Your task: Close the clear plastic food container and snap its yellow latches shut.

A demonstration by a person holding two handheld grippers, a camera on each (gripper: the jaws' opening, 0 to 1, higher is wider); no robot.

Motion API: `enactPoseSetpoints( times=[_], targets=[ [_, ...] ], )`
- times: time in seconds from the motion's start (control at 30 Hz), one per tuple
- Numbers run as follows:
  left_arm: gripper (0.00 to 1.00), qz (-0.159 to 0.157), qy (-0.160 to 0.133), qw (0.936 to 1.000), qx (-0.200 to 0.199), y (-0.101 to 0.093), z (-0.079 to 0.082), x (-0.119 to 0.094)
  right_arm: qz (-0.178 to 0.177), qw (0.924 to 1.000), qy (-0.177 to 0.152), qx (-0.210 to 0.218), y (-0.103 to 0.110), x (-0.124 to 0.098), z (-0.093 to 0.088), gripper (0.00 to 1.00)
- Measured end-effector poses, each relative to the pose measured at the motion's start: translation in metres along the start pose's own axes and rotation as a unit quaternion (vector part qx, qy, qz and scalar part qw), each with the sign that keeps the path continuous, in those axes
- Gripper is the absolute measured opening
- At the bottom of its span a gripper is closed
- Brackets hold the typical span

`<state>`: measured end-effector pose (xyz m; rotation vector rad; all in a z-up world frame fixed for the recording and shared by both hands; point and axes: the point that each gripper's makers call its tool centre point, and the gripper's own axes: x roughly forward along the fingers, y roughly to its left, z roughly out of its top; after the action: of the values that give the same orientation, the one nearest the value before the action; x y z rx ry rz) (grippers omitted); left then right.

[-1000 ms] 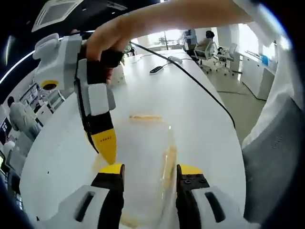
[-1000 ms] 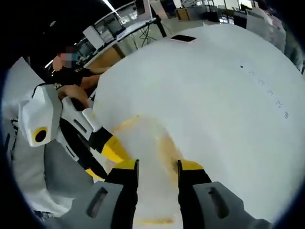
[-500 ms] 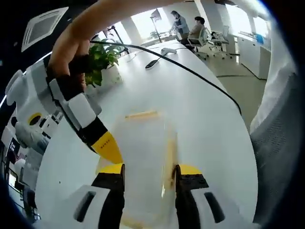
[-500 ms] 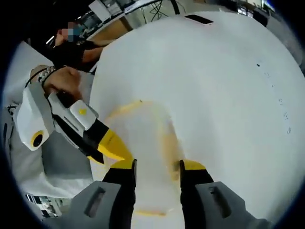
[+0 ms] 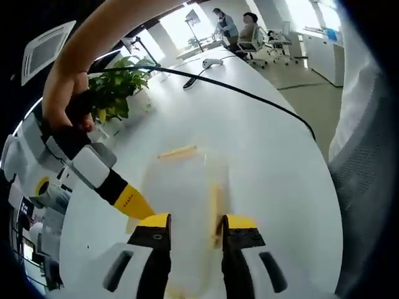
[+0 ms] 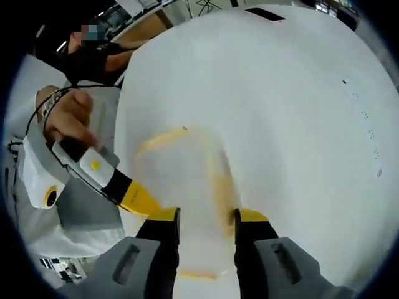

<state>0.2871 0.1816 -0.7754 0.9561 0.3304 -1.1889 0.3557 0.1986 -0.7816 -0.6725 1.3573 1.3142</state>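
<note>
The clear plastic container [image 5: 187,184] lies on the white table [image 5: 274,180], its lid down. One yellow latch [image 5: 177,151] sits at the far end and another [image 5: 215,208] along the right side. My left gripper [image 5: 196,223] hovers open over the near end of the lid. My right gripper [image 5: 134,202], held by a hand, reaches in from the left and its yellow tip is at the container's left edge. In the right gripper view, the right gripper [image 6: 207,217] stands open above the container [image 6: 184,171]. There the left gripper [image 6: 134,198] touches its left side.
A black cable [image 5: 249,93] runs across the table past a potted plant [image 5: 115,93] and a dark handset [image 5: 193,82]. People sit at desks far back [image 5: 249,25]. A person's grey clothing [image 5: 368,187] borders the table's right edge. A dark flat object [image 6: 265,14] lies far off.
Both views have tilted with the hands. The left gripper's jaws have drawn a little closer together. The right gripper's tip has slid lower along the container's left edge.
</note>
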Motion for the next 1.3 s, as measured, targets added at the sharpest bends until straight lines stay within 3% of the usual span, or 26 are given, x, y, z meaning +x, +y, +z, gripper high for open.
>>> enactPoseSetpoints(
  times=[0.53,0.87,0.97,1.0,1.03,1.3],
  targets=[
    [0.22,0.009,0.018,0.9998,0.001,0.001,0.000,0.001,0.006,0.9993,0.038,0.001,-0.006,0.002,0.002,0.30],
    [0.20,0.016,0.019,0.9997,0.000,0.004,-0.001,0.001,0.010,0.9992,0.038,0.001,-0.004,0.001,0.000,0.30],
    [0.20,0.017,0.020,0.9996,0.004,0.003,-0.001,0.002,0.019,0.9991,0.037,0.001,-0.001,0.003,-0.002,0.29],
    [0.20,0.013,0.016,0.9998,0.003,0.002,0.000,0.001,0.044,0.9973,0.054,0.024,0.008,0.003,-0.010,0.28],
    [0.20,0.017,0.018,0.9997,0.002,0.003,0.000,0.001,0.045,0.9984,0.035,0.005,0.003,0.006,-0.004,0.27],
    [0.21,0.015,0.017,0.9997,0.006,0.002,0.000,0.001,0.053,0.9980,0.036,0.004,0.008,0.005,-0.003,0.28]
  ],
)
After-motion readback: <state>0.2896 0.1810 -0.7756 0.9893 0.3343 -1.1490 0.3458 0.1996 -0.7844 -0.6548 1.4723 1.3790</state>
